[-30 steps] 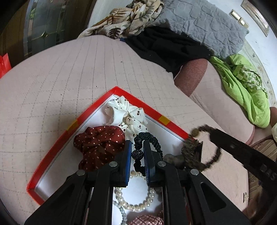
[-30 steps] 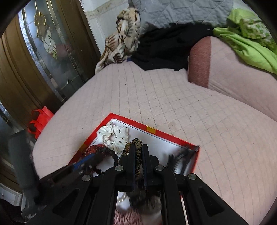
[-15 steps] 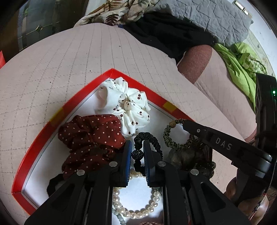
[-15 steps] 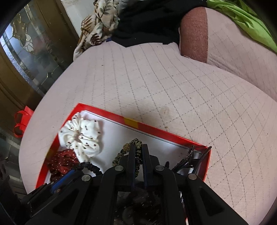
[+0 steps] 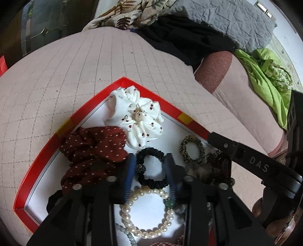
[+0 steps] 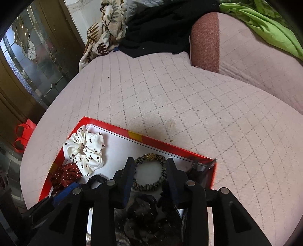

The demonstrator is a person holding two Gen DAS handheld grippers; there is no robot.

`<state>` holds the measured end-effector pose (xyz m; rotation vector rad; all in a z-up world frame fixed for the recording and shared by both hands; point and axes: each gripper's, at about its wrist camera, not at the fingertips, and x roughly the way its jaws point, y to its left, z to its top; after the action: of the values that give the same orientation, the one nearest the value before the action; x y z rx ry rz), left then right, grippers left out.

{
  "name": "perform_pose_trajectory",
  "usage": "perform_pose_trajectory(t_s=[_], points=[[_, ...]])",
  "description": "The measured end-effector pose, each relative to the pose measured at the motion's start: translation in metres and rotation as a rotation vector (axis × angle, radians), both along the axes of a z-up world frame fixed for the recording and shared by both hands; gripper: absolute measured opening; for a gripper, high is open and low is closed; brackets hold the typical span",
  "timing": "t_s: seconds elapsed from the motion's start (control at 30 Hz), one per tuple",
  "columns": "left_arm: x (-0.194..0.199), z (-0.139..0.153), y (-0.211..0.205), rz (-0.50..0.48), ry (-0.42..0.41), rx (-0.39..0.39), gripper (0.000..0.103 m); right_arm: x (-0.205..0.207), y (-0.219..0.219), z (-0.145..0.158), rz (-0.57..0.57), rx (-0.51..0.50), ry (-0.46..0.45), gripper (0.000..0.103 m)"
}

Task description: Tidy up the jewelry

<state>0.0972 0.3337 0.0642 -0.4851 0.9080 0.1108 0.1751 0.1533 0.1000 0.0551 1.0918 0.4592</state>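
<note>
A red-rimmed box (image 5: 147,86) with a white floor lies on a pink quilted bed. In it are a white dotted scrunchie (image 5: 137,116), a dark red dotted scrunchie (image 5: 92,149), a black hair tie (image 5: 151,168), a leopard-print hair tie (image 5: 192,149) and a pearl bracelet (image 5: 145,213). My left gripper (image 5: 150,159) is open, its fingers on either side of the black hair tie. My right gripper (image 6: 149,162) is open, its fingers on either side of the leopard-print hair tie (image 6: 149,174), which lies on the box floor. The box rim (image 6: 170,144) shows in the right wrist view too.
Piled clothes lie at the back of the bed: a leaf-print cloth (image 5: 136,13), a black garment (image 5: 185,43), a grey quilt (image 5: 227,17) and a green garment (image 5: 269,75). A pink pillow (image 6: 236,49) lies at the right. A glass door (image 6: 32,56) stands at left.
Both grippers have opened. The black hair tie and the leopard-print hair tie, held a second ago, now lie loose in the box. The right gripper has come down over the box.
</note>
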Motion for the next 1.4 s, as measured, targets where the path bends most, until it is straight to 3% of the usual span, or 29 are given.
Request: perform_pose_trajectory(t_s=[0.23, 0.4, 0.47, 0.63, 0.83, 1.0, 1.1, 1.17, 1.4], points=[[-0.01, 0.015, -0.007, -0.013, -0.035, 0.045, 0.039, -0.029, -0.036, 0.016, -0.025, 0.012, -0.025, 0.039], [-0.02, 0.025, -0.022, -0.014, -0.053, 0.144, 0.051, -0.065, -0.075, 0.022, -0.073, 0.029, -0.022, 0.039], [-0.026, 0.028, -0.032, -0.018, -0.056, 0.201, 0.051, -0.082, -0.089, 0.023, -0.091, 0.029, -0.019, 0.04], [-0.05, 0.036, -0.05, -0.014, -0.087, 0.257, 0.052, -0.118, -0.116, 0.024, -0.117, 0.001, -0.045, 0.04], [-0.096, 0.059, -0.072, -0.022, -0.139, 0.4, 0.052, -0.163, -0.128, 0.029, -0.123, -0.023, -0.064, 0.04], [-0.153, 0.083, -0.065, 0.022, -0.178, 0.414, 0.07, -0.203, -0.129, 0.044, -0.133, -0.032, -0.092, 0.051], [-0.19, 0.096, -0.067, 0.054, -0.202, 0.496, 0.077, -0.223, -0.126, 0.054, -0.125, -0.034, -0.119, 0.055], [-0.206, 0.104, -0.069, 0.084, -0.211, 0.548, 0.087, -0.235, -0.124, 0.057, -0.115, -0.035, -0.121, 0.057], [-0.251, 0.14, -0.086, 0.148, -0.3, 0.603, 0.095, -0.271, -0.128, 0.06, -0.116, -0.044, -0.123, 0.06]])
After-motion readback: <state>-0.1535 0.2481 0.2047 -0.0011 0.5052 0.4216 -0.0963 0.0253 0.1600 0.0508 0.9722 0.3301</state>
